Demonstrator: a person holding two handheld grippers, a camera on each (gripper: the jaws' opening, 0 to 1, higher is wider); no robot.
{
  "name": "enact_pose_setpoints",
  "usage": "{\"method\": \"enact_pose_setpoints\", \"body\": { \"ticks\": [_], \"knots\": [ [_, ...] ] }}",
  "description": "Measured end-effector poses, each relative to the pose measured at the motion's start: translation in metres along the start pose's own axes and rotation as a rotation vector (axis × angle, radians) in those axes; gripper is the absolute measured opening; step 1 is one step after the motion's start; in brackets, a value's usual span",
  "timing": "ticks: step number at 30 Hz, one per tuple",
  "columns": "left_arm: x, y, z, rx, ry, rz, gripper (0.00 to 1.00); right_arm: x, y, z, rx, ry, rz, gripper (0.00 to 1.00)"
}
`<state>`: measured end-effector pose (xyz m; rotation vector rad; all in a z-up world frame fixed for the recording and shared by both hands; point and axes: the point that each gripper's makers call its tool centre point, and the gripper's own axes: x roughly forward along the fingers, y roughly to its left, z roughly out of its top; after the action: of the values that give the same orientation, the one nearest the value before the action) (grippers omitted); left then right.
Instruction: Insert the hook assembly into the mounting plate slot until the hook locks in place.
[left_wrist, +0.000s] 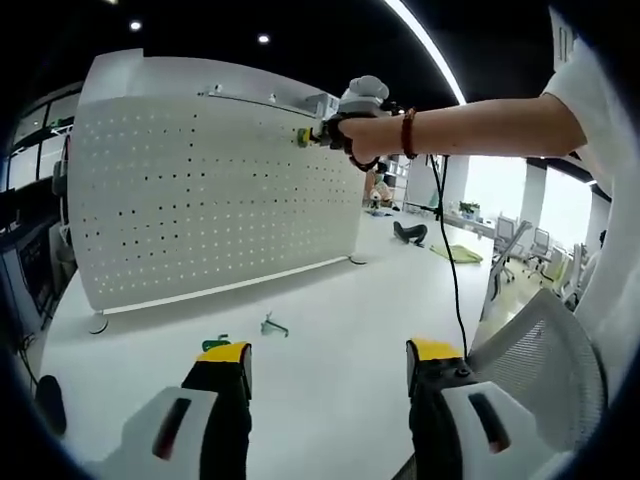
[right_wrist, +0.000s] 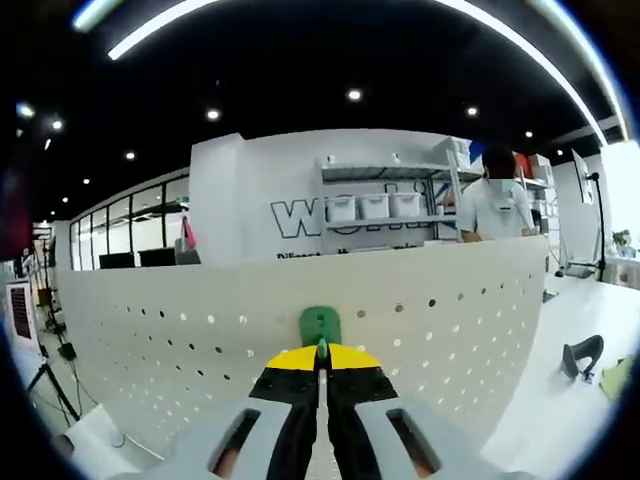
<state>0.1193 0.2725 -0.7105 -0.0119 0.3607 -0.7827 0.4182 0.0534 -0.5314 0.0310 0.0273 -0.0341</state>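
Here the right gripper (right_wrist: 321, 362) has its jaws closed on the green hook (right_wrist: 320, 325), pressed against the pegboard (right_wrist: 200, 330). Small, rigid, light; pinch its base. Left gripper (left_wrist: 328, 362) hangs open, empty.

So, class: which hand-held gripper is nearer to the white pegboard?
Right. The right hand-held gripper is up against the pegboard, pressing a green hook to it; the left hand-held gripper hangs back over the table.

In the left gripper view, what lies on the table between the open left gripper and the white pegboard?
In the left gripper view, two small loose hooks lie there: a green hook and a grey hook, between the left gripper and the pegboard. The rest of the table there is bare.
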Motion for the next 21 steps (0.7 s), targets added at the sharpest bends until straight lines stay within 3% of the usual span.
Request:
{"method": "enact_pose_setpoints", "body": {
  "ticks": [2, 5, 8, 21],
  "knots": [
    [0.0, -0.001, 0.0, -0.002, -0.003, -0.001, 0.64, -0.001, -0.002, 0.0, 0.03, -0.001, 0.004, 0.0],
    [0.001, -0.002, -0.002, -0.002, 0.0, -0.003, 0.64, -0.006, -0.001, -0.001, -0.02, 0.003, 0.001, 0.0],
    [0.003, -0.004, -0.002, -0.004, 0.001, -0.009, 0.64, -0.01, -0.003, 0.005, 0.011, -0.047, -0.003, 0.0],
    [0.003, -0.007, 0.002, 0.007, -0.002, -0.019, 0.64, -0.012, 0.014, 0.006, -0.014, -0.02, 0.012, 0.0]
  ]
}}
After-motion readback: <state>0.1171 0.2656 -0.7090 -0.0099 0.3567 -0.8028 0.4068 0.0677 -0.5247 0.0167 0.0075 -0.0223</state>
